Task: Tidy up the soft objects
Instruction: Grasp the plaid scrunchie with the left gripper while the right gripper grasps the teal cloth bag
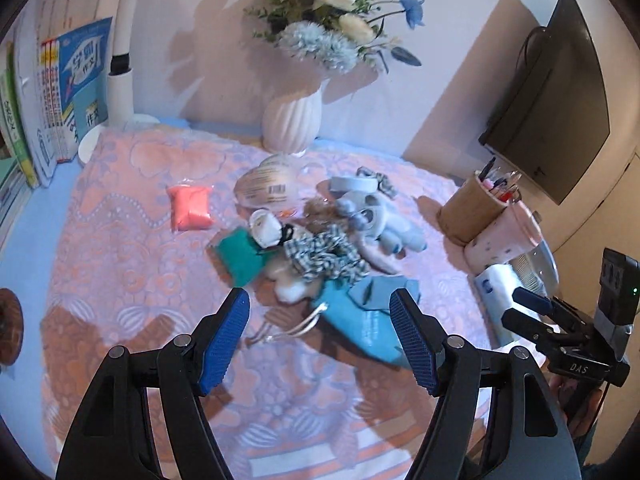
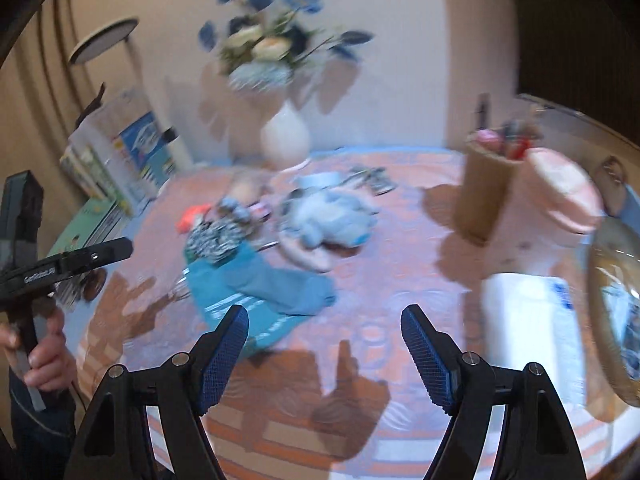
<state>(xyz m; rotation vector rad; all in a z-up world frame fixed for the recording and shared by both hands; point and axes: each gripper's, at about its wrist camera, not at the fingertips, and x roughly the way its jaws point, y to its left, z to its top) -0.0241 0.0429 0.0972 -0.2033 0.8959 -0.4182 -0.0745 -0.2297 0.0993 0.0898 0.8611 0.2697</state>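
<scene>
The left hand-held gripper (image 1: 320,312) is spread wide and holds nothing, hovering over the table (image 1: 120,280) with the teal drawstring bag (image 1: 360,320) between its fingers in the view. The right hand-held gripper (image 2: 325,328) is also spread and empty, with the same bag (image 2: 256,288) at its 11 o'clock. The soft things lie in one heap at the middle of the table: a blue plush toy (image 1: 376,216), a checked cloth (image 1: 328,256), a green pouch (image 1: 240,256), and an orange packet (image 1: 190,206) apart at 10 o'clock.
</scene>
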